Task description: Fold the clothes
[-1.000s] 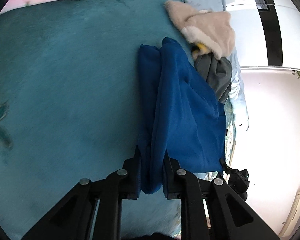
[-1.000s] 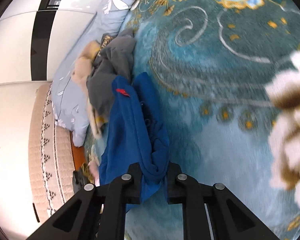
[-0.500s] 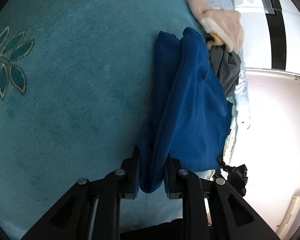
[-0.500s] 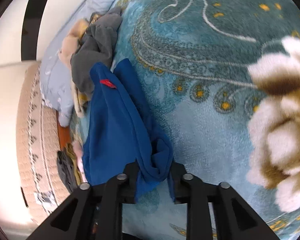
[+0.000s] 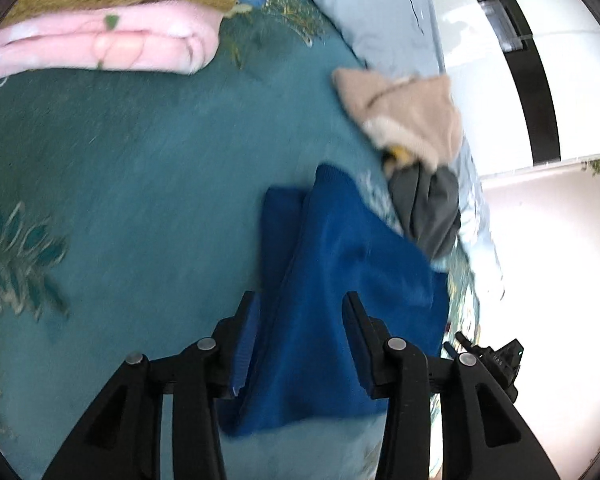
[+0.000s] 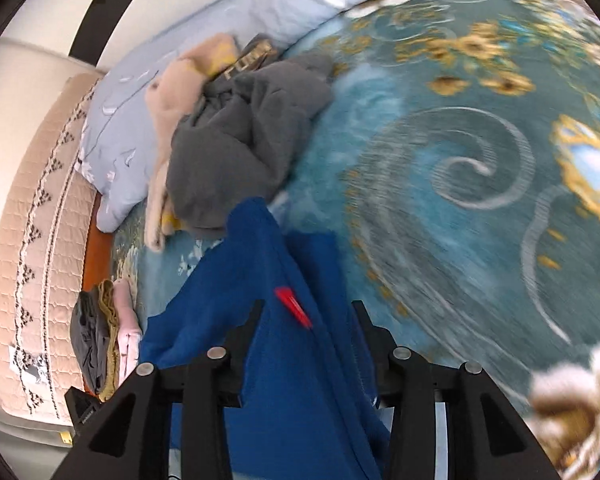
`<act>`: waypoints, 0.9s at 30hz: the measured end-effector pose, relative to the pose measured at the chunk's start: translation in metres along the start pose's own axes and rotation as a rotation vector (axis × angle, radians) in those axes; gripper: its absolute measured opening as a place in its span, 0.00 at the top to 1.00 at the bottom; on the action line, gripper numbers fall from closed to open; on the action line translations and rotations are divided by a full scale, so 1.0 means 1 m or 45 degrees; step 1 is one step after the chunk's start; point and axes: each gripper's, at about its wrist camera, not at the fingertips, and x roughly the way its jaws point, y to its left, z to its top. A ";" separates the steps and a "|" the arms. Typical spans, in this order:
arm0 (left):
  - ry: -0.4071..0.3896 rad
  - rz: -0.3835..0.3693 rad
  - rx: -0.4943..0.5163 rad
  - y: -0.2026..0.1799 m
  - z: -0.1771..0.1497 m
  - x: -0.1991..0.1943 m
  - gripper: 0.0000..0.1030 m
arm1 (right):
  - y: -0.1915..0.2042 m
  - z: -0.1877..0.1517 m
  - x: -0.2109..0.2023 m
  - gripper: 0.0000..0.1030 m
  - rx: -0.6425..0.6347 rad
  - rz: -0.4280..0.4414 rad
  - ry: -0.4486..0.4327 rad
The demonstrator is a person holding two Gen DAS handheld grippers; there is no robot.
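Note:
A blue fleece garment lies folded lengthwise on the teal bedspread. My left gripper hovers over its near end. Its jaws are opening, and the cloth lies loose between them without being pinched. In the right wrist view the same blue garment shows a small red tag. My right gripper stands over that end. Its jaws are opening too, with the cloth slack between the black fingers.
A crumpled grey garment and a beige one lie in a heap beside a light blue pillow. A folded stack with a pink piece sits at the far side. The bed's edge runs along the left.
Both grippers were shut on the blue garment; now both stand apart and the cloth rests loose on the bedspread. The right view has swung and rolled towards the clothes heap.

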 end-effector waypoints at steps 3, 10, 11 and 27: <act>0.010 0.032 -0.038 -0.002 0.006 0.020 0.57 | 0.004 0.009 0.020 0.63 0.041 -0.014 0.005; -0.055 0.046 0.161 -0.032 -0.001 0.031 0.94 | 0.019 0.013 0.015 0.92 -0.028 0.124 -0.085; -0.097 0.003 0.182 -0.036 -0.003 0.027 0.94 | 0.017 0.014 0.010 0.92 -0.025 0.132 -0.112; -0.082 0.045 0.060 -0.014 0.001 0.053 0.93 | 0.002 0.025 0.033 0.88 -0.045 0.031 0.000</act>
